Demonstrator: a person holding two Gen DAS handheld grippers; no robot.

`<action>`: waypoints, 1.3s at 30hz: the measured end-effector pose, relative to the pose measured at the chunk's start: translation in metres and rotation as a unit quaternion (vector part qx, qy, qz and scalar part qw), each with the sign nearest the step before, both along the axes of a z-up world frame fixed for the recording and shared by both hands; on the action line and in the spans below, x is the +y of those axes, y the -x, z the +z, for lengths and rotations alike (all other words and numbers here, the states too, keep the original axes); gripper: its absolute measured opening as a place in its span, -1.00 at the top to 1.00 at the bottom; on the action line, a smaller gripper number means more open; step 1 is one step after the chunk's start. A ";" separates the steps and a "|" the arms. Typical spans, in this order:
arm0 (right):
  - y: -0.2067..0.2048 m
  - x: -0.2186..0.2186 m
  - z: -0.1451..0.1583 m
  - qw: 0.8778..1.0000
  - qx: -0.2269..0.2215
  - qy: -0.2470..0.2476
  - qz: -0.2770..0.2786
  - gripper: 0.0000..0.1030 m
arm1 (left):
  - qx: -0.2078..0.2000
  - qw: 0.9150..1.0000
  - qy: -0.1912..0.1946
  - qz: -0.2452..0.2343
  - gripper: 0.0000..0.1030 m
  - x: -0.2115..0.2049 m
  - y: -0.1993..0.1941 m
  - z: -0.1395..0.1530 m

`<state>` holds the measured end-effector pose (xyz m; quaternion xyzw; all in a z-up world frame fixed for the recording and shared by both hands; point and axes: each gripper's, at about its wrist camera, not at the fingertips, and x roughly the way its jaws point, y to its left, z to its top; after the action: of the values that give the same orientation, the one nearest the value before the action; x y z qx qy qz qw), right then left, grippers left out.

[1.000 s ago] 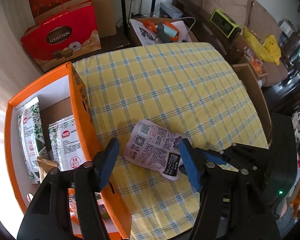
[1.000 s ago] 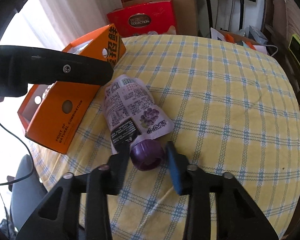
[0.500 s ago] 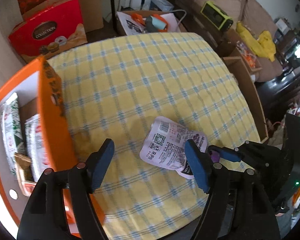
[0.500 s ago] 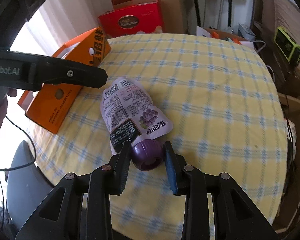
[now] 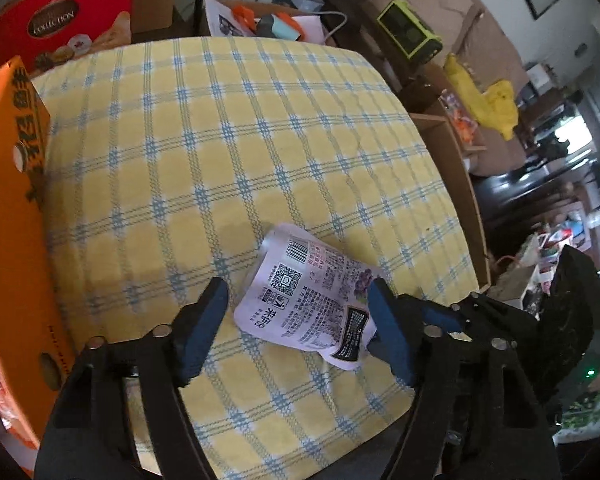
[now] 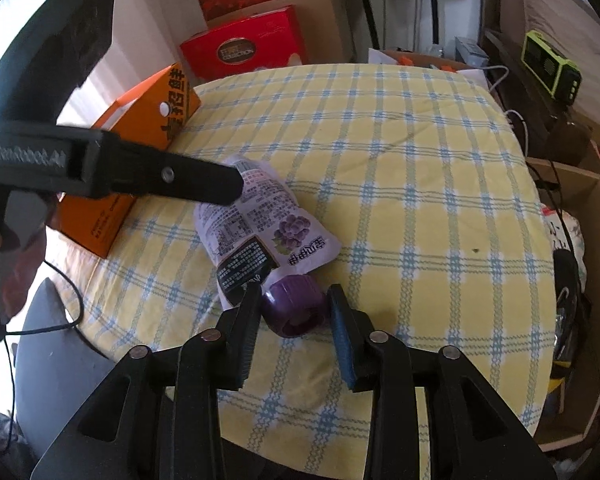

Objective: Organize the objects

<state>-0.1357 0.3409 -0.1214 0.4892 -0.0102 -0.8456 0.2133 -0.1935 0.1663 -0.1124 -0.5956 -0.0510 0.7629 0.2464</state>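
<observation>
A white drink pouch [image 5: 300, 304] with a purple cap [image 6: 294, 310] lies on the yellow checked tablecloth [image 5: 220, 140]. My right gripper [image 6: 294, 316] is shut on the purple cap, its pads on either side of it. My left gripper [image 5: 298, 328] is open, its blue pads straddling the pouch's body just above it; it also shows in the right wrist view as a black arm [image 6: 140, 172] over the pouch [image 6: 260, 220]. The orange box [image 5: 12, 220] stands at the table's left edge.
A red gift box [image 6: 244, 48] and cardboard boxes stand behind the table. A wooden shelf unit [image 5: 456, 168] stands on the right. A green device [image 6: 552, 66] sits on dark furniture at the back right.
The left gripper has shifted right, away from the orange box, so it straddles the pouch. The right gripper has closed onto the purple cap and kept hold of it.
</observation>
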 end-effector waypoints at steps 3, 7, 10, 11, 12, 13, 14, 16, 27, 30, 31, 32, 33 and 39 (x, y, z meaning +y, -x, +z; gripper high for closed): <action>-0.003 0.007 0.001 1.000 0.001 0.004 -0.019 -0.23 | -0.002 1.000 -0.010 0.004 -0.16 -0.001 0.001 -0.004; -0.002 0.008 0.001 1.000 0.001 0.009 -0.021 -0.22 | -0.001 1.000 -0.007 0.001 -0.05 0.001 0.001 -0.009; -0.002 0.002 0.001 1.000 -0.005 0.020 -0.009 -0.14 | -0.003 1.000 -0.005 0.002 0.06 0.001 -0.001 -0.011; -0.003 -0.002 0.001 1.000 -0.003 0.020 -0.003 -0.16 | -0.005 1.000 -0.005 0.006 0.05 0.000 -0.002 -0.011; -0.004 -0.005 0.001 1.000 0.001 0.012 -0.002 -0.16 | -0.004 1.000 -0.003 0.009 0.05 0.000 -0.003 -0.011; -0.005 -0.008 0.001 1.000 0.007 0.002 -0.001 -0.16 | -0.002 1.000 0.001 0.008 0.05 0.001 -0.005 -0.011; -0.006 -0.010 0.001 1.000 0.009 -0.002 -0.001 -0.16 | 0.002 1.000 0.006 0.006 0.05 0.002 -0.006 -0.011; -0.006 -0.010 0.001 1.000 0.010 -0.001 -0.006 -0.16 | 0.009 1.000 0.014 0.004 0.05 0.005 -0.009 -0.010; 0.001 0.000 0.003 0.998 0.002 0.056 -0.032 0.00 | 0.022 0.999 0.027 0.019 0.31 0.001 -0.029 0.001; 0.004 0.000 0.004 0.998 -0.011 0.060 -0.023 -0.04 | 0.022 0.999 0.026 0.013 0.37 0.002 -0.028 0.006; 0.002 0.000 0.005 0.998 -0.008 0.057 -0.022 -0.07 | 0.022 0.999 0.023 0.011 0.37 0.002 -0.027 0.006; 0.002 -0.001 0.008 0.999 -0.002 0.048 -0.021 -0.26 | 0.022 0.999 0.023 0.010 0.37 0.002 -0.027 0.006; 0.001 -0.001 0.011 0.999 0.004 0.040 -0.019 -0.36 | 0.023 0.999 0.024 0.009 0.37 0.002 -0.026 0.006; 0.001 -0.008 0.015 1.000 0.012 0.001 0.020 -0.50 | 0.020 1.000 0.020 0.007 0.37 -0.002 -0.028 0.005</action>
<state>-0.1363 0.3328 -0.1065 0.4787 0.0011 -0.8471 0.2309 -0.1651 0.1642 -0.1071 -0.5842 -0.0353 0.7775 0.2301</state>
